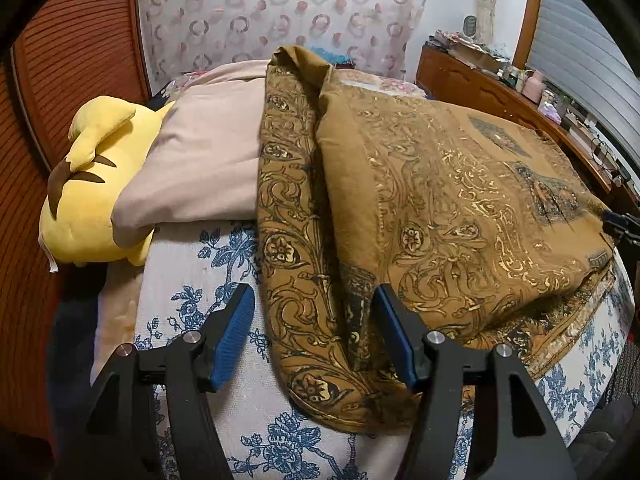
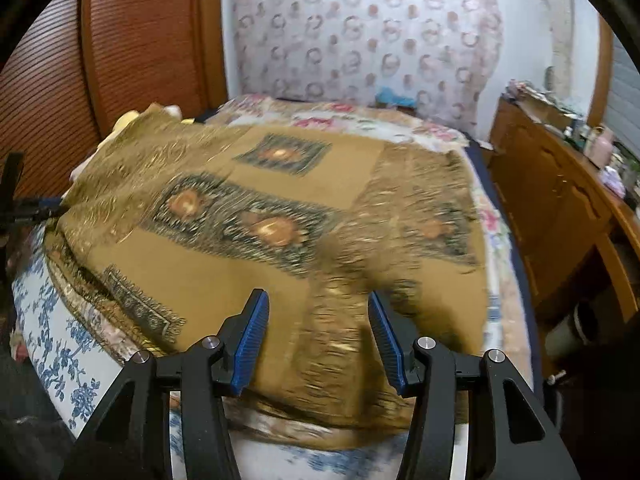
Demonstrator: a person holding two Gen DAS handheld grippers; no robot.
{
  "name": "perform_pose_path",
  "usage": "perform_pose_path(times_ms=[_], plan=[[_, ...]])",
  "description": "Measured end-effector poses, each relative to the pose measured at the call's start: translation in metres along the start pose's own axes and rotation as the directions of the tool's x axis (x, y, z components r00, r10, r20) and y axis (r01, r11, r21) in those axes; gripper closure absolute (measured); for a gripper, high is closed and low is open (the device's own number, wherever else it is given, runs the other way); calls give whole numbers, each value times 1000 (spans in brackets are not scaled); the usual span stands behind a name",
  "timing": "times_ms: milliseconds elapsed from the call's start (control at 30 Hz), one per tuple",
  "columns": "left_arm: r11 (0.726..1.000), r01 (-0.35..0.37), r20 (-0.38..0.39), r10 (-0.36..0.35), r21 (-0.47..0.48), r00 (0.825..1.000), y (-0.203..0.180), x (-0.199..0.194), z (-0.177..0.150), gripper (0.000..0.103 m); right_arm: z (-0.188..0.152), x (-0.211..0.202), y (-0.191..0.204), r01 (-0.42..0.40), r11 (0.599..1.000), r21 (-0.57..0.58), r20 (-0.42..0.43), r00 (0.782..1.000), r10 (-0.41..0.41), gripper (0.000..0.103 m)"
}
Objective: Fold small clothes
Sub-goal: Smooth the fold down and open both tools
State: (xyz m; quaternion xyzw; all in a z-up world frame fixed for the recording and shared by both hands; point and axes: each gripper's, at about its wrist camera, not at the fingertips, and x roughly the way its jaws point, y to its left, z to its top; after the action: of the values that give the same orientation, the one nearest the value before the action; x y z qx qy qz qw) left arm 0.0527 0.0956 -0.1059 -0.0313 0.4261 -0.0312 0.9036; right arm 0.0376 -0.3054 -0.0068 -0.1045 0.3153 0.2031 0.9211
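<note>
Left wrist view showed the left gripper [image 1: 314, 332] wide open, holding nothing, straddling a folded edge of the brown patterned cloth [image 1: 460, 208] at lower centre. Right gripper [image 2: 318, 338] stood equally open and empty over the cloth [image 2: 248, 216] on the bed [image 2: 60, 344]. Recommended: close squarely on matching edges before lifting, keeping layers aligned.

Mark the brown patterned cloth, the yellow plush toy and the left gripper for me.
brown patterned cloth [image 1: 460, 200], left wrist view, on its flat top layer.
yellow plush toy [image 1: 92, 200], left wrist view, on its body.
left gripper [image 1: 314, 332], left wrist view, midway between fingertips.
</note>
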Motion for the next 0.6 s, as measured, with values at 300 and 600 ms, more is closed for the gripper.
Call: perform_pose_path(times_ms=[300, 600], plan=[[1000, -2, 1, 2, 1, 1000, 0, 0, 0, 39, 10, 34, 8, -23, 999, -37, -49, 999, 21, 50], [1000, 15, 13, -15, 3, 1000, -1, 0, 0, 39, 7, 44, 14, -10, 999, -48, -73, 997, 7, 49]])
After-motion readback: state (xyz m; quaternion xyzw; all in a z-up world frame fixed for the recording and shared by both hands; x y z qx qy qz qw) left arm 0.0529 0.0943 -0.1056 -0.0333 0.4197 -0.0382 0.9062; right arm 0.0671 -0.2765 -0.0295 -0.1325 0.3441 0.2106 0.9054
